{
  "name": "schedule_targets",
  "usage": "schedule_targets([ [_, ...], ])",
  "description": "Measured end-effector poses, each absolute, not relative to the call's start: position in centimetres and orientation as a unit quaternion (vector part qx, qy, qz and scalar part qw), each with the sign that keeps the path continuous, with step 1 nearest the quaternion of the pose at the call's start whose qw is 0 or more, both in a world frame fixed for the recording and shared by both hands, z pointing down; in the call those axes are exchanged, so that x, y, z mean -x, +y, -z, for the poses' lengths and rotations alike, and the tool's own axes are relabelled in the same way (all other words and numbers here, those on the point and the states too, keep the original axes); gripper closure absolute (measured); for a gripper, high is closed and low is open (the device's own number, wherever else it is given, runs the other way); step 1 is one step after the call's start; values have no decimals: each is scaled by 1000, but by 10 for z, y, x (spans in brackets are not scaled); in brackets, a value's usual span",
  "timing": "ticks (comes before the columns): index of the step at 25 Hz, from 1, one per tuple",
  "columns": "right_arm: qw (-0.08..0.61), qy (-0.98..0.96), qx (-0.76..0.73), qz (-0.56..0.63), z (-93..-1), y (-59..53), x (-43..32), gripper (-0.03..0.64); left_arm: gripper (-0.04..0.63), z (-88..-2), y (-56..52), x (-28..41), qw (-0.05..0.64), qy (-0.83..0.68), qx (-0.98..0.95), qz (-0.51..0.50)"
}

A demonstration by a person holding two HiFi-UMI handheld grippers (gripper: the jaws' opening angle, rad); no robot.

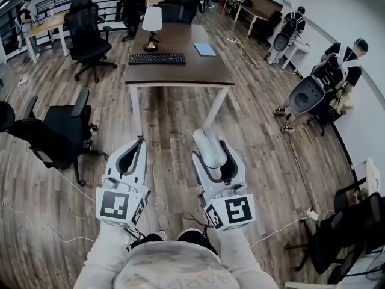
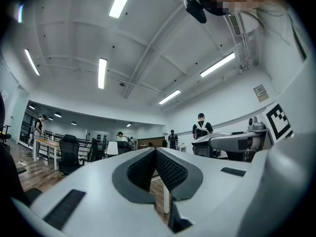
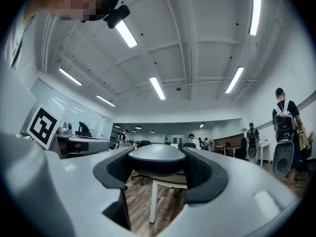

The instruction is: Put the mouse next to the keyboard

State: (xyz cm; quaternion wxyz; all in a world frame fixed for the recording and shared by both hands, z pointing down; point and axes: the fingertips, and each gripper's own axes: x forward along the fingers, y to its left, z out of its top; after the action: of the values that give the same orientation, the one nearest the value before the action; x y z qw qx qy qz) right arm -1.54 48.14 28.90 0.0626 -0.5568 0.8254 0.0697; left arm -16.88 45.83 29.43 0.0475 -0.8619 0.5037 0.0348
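I have the mouse (image 1: 207, 142) pinched between the jaws of my right gripper (image 1: 210, 155), held low over the wooden floor (image 1: 168, 125) and well apart from the table (image 1: 204, 72) ahead; my left gripper (image 1: 137, 144) hangs beside it with its jaws pressed together on nothing, the ribbed pads meeting in the left gripper view.

The step in hand, as I judge it, is the carry to the table; the keyboard (image 1: 157, 58) lies near the front edge on the left side, a lamp (image 1: 151, 24) stands just behind it, and a blue sheet (image 1: 204, 49) lies further right. I would aim for the bare wood just to the right of the keyboard, short of the blue sheet; I would come in level and lower until the underside rests flat before letting the jaws part, so nothing drops or skids; I would hold the left gripper clear of the lamp and the keys.

The mouse is pale grey, smooth and domed; in the right gripper view it sits across the gap, gripped at its sides by the dark pads, top surface up; that glossy shell looks likely to slip under a loose grip, so I would hold firm pressure through the carry.
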Motion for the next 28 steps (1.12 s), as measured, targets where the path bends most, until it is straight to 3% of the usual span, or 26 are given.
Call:
schedule_targets([
  [28, 58, 838, 537, -72, -290, 262, -39, 302, 589, -287, 248, 113, 68, 529, 845, -33],
])
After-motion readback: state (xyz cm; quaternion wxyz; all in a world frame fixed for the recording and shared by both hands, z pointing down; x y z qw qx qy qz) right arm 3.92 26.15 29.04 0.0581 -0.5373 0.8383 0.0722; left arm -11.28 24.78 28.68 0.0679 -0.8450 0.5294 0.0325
